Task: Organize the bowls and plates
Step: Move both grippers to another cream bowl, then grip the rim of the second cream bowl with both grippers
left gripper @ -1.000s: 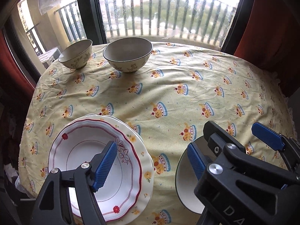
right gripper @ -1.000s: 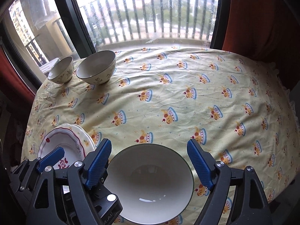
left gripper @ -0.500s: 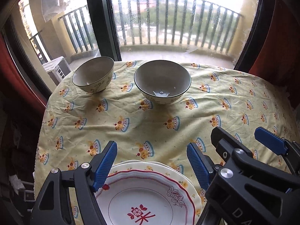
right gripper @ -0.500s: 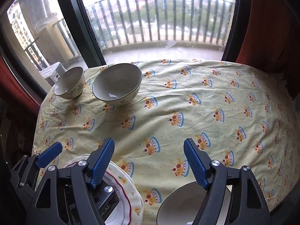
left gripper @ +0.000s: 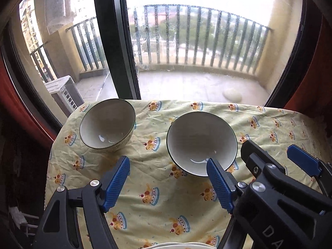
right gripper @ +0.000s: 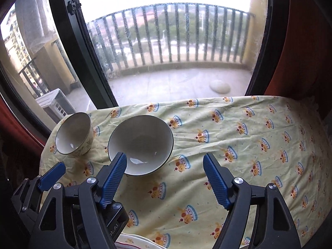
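Two bowls stand at the far left of the table. The smaller floral bowl (left gripper: 106, 124) (right gripper: 73, 134) is at the corner. The larger dark-rimmed bowl (left gripper: 201, 143) (right gripper: 141, 144) is to its right. My left gripper (left gripper: 168, 178) is open and empty above the cloth, its right fingertip near the larger bowl's front rim. My right gripper (right gripper: 164, 176) is open and empty, its left fingertip in front of the larger bowl. It also shows in the left wrist view (left gripper: 269, 161). The edge of the stacked plates (left gripper: 176, 245) (right gripper: 134, 241) shows at the bottom.
The table wears a yellow cloth (left gripper: 157, 197) (right gripper: 259, 145) printed with small crowns. A large window with a dark frame (left gripper: 116, 41) stands right behind the table. Red curtains (right gripper: 300, 41) hang at both sides. The table's left edge drops off just past the small bowl.
Both grippers have risen and tilted up toward the far bowls. The plates have slid almost out of view at the bottom, and the near bowl under the right gripper is out of sight.
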A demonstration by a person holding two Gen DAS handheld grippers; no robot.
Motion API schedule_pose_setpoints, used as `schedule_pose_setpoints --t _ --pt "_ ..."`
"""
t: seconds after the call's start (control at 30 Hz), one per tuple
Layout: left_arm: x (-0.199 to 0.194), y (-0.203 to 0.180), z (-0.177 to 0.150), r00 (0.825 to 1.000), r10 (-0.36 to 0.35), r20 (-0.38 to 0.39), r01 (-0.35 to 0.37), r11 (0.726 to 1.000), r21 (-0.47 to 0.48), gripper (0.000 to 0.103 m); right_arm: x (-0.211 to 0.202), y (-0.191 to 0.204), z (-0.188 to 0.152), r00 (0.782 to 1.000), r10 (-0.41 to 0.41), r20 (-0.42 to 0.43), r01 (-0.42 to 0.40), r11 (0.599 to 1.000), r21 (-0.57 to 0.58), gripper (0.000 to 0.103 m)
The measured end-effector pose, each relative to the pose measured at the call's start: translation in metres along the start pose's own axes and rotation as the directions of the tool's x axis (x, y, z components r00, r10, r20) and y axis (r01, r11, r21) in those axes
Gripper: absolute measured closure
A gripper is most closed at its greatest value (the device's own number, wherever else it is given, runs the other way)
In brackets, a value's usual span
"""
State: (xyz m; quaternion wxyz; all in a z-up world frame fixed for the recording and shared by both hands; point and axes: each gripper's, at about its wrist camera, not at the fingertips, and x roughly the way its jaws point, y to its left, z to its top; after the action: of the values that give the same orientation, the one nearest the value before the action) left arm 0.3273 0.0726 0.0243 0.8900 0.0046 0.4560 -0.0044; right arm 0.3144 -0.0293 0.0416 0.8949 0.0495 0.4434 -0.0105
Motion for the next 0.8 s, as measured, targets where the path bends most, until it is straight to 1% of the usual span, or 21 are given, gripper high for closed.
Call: schedule_pose_setpoints --t 0.13,0.3,0.4,0.63,0.7,0.8 --pt "0.022 -0.001 0.013 1.0 0.008 -0.005 -0.008 1.0 0.012 0.028 0.022 0.0 0.013 1.0 -0.01 -0.004 0.01 1.0 0.02 0.026" --pt "0.048 -0.002 0.021 1.0 0.004 -0.002 -0.004 1.0 0.008 0.032 0.047 -0.001 0.023 1.0 -0.028 -0.013 0.028 0.999 0.03 0.033" --pt "0.064 -0.001 0.024 1.0 -0.006 -0.017 0.006 1.0 -0.003 0.034 0.062 -0.001 0.027 0.999 -0.039 -0.019 0.039 0.999 0.023 0.034" --pt "0.092 0.002 0.032 0.999 -0.008 -0.054 0.008 1.0 0.0 0.035 0.094 -0.002 0.032 0.998 -0.038 -0.049 0.04 0.998 0.054 0.034" --pt "0.098 0.002 0.031 0.998 0.007 -0.057 -0.007 1.0 0.0 0.038 0.101 0.0 0.032 0.997 -0.054 -0.054 0.057 0.997 0.047 0.034" --pt "0.105 0.002 0.032 0.997 -0.006 -0.072 0.007 1.0 0.017 0.042 0.109 0.0 0.032 0.996 -0.053 -0.066 0.056 0.997 0.05 0.034"
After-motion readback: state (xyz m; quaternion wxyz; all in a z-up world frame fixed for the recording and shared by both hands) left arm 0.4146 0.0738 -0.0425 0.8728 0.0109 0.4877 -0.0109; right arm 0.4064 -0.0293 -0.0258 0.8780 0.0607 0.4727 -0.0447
